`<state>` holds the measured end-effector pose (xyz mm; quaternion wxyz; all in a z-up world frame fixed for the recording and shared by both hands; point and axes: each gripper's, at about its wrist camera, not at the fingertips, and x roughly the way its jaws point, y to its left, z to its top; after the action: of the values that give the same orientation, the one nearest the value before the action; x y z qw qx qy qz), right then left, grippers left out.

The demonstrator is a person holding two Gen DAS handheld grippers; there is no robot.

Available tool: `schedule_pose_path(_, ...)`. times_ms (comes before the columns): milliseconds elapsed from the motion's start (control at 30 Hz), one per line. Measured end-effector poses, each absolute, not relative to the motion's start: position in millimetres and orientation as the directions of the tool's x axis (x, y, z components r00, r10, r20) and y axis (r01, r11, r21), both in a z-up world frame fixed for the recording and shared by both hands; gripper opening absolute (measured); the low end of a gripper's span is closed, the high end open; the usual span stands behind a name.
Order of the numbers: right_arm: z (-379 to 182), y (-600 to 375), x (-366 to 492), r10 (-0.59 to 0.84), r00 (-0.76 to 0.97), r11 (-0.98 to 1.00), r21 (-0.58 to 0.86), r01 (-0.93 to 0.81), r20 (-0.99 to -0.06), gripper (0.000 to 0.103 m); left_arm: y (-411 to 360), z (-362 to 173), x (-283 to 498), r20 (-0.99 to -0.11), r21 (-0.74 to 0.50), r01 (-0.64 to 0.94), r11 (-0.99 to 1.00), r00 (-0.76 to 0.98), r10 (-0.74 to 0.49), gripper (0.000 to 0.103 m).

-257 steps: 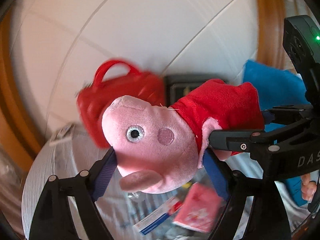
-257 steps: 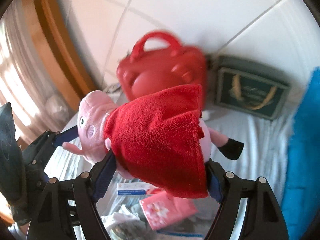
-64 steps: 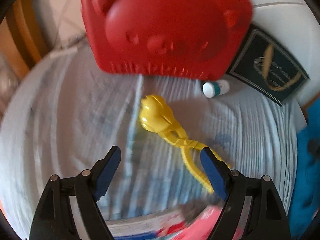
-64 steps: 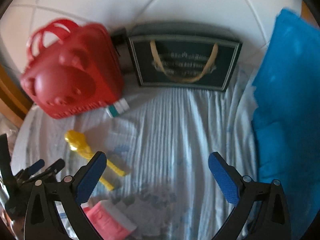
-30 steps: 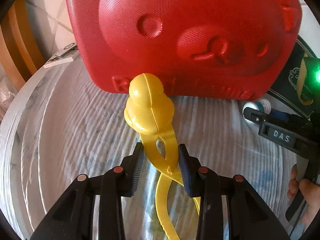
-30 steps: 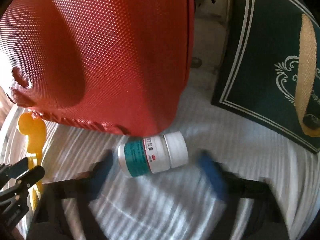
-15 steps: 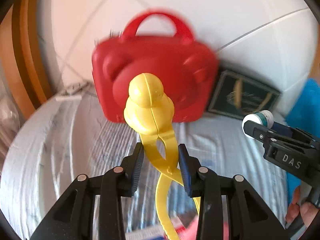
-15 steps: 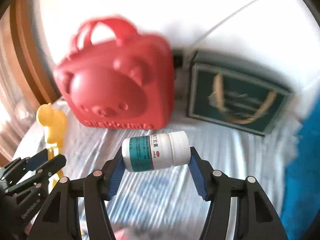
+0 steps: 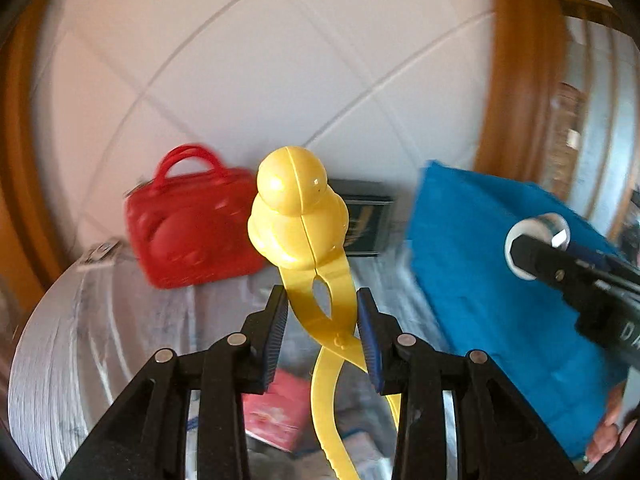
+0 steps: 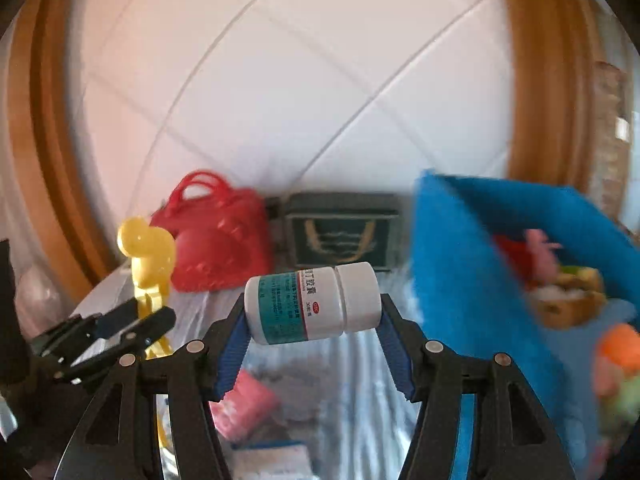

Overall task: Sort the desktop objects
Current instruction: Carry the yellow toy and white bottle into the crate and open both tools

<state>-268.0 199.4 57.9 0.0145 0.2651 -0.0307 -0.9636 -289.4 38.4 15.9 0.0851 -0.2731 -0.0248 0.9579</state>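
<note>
Left wrist view: left gripper (image 9: 322,320) was clamped on the yellow duck-shaped tongs (image 9: 300,220) at the crossing of their arms just below the moulded head, head up and handles trailing down between the fingers; gripping there probably kept the long toy from swinging. It was held clear above the striped cloth (image 9: 80,340). Behind stood a red bear-face case (image 9: 192,228) and a dark green box (image 9: 366,220) against the tiled wall; a blue fabric bin (image 9: 480,272) lay to the right, with the right gripper's bottle cap-on in front of it. Right wrist view: right gripper (image 10: 314,340) pinched a white pill bottle (image 10: 312,304) end to end, lying crosswise, above the cloth. The bin's open mouth showed soft toys already inside, so judged it the likely drop point for both items. A pink packet (image 10: 244,408) lay on the cloth below.
</note>
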Motion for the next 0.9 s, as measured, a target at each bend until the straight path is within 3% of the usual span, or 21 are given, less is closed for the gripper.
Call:
schedule_pose_path(233, 99.3, 289.4, -186.5, 0.108, -0.902, -0.985, 0.077, -0.153, -0.417, 0.060, 140.7, 62.1, -260.3, -0.446, -0.078, -0.333, -0.940, -0.831, 0.331, 0.034)
schedule_pose_path(400, 105.1, 369.1, -153.3, 0.252, -0.879, -0.951, 0.066, -0.303, -0.404, 0.060, 227.9, 85.1, -248.1, -0.435, -0.089, -0.449, -0.889, -0.786, 0.440, 0.034)
schedule_pose_path(500, 98.9, 414.0, -142.1, 0.325, -0.847, -0.926, 0.040, -0.375, -0.420, 0.060, 276.3, 88.2, -243.1, -0.442, -0.076, -0.489, -0.869, -0.765, 0.469, 0.034)
schedule_pose_path(900, 48.1, 540.7, -133.5, 0.366, -0.757, -0.885, 0.049, -0.463, -0.542, 0.060, 391.5, 61.6, -240.3, -0.573, -0.039, -0.561, -0.827, -0.666, 0.478, 0.034)
